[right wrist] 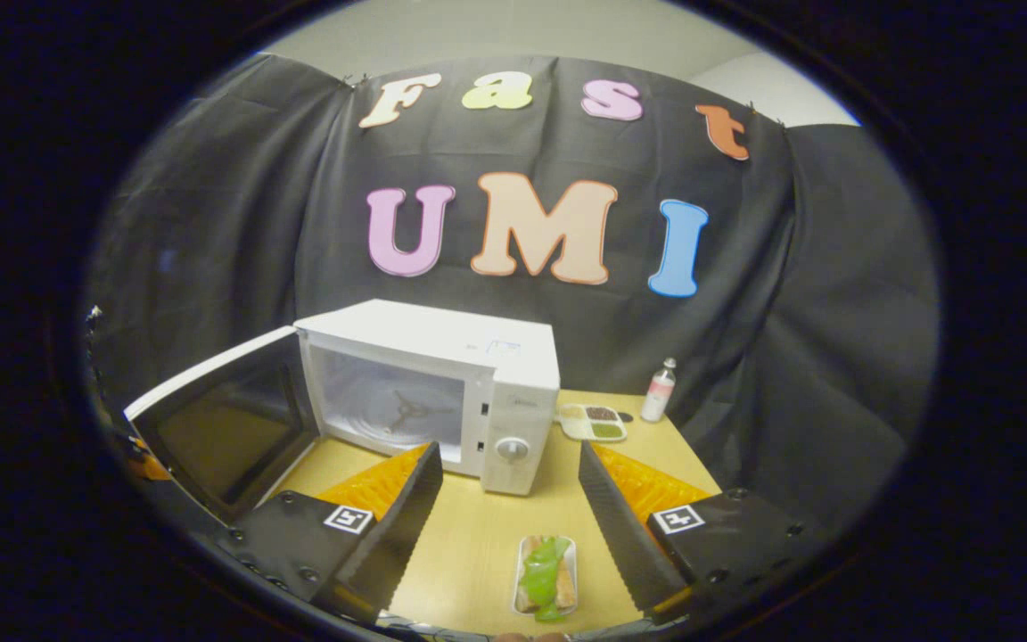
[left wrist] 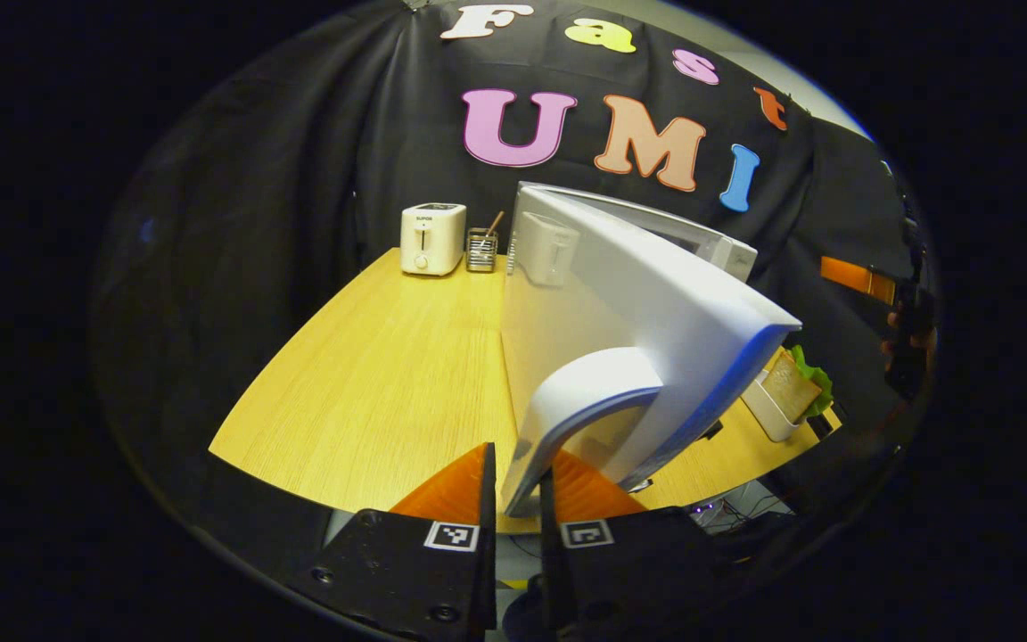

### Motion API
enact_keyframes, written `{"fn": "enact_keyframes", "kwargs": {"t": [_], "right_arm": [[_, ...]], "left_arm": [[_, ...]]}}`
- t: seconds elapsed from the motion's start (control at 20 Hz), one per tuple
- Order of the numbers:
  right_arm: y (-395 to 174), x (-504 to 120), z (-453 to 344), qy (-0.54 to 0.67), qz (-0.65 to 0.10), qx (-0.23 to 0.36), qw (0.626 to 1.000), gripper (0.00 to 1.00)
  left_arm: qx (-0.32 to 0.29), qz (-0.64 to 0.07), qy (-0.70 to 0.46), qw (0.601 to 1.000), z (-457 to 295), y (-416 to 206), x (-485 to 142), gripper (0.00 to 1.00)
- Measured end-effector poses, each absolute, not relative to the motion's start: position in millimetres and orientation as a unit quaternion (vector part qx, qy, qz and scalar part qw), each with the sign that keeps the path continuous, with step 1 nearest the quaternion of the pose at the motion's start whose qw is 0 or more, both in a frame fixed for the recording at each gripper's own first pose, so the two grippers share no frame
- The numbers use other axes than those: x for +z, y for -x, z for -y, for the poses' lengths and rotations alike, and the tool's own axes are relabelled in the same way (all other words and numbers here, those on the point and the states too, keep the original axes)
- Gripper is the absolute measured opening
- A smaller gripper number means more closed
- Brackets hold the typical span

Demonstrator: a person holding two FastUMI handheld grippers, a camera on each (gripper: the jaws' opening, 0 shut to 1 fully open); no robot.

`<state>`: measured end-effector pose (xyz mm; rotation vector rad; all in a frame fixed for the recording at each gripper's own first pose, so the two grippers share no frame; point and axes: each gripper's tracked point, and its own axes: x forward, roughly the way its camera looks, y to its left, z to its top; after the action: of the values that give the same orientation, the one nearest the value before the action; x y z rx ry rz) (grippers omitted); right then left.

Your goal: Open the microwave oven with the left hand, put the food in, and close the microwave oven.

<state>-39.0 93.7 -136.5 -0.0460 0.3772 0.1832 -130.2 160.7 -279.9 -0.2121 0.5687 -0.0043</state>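
Both fingers of the left gripper pinch the curved white door handle between them, with the swung-open microwave door rising just ahead. Beyond the fingers to the left, a toaster and a small holder stand at the far edge of the tabletop.

Right gripper fingers are spread wide apart, holding nothing; the food tray lies on the tabletop between them. Ahead stands the microwave, its cavity exposed, with a sectioned dish and a bottle beyond the right finger.

cavity: open, unobstructed | door: swung wide left | tabletop before it: bare
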Motion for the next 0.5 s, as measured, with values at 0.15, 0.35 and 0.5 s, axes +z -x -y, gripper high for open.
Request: {"fn": "enact_keyframes", "kwargs": {"t": [0.15, 0.35, 0.5], "right_arm": [[45, -167, -80, 0.017, -0.223, 0.075, 0.972, 0.98], [51, -205, -65, 0.012, -0.266, 0.057, 0.962, 0.98], [55, -228, -57, 0.009, -0.293, 0.047, 0.955, 0.98]], "left_arm": [[0.001, -0.284, 0.094, 0.954, -161, 135, -280, 0.33], [0.002, -0.289, 0.074, 0.955, -165, 144, -275, 0.36], [-0.013, -0.293, 0.087, 0.952, -161, 154, -266, 0.35]]}}
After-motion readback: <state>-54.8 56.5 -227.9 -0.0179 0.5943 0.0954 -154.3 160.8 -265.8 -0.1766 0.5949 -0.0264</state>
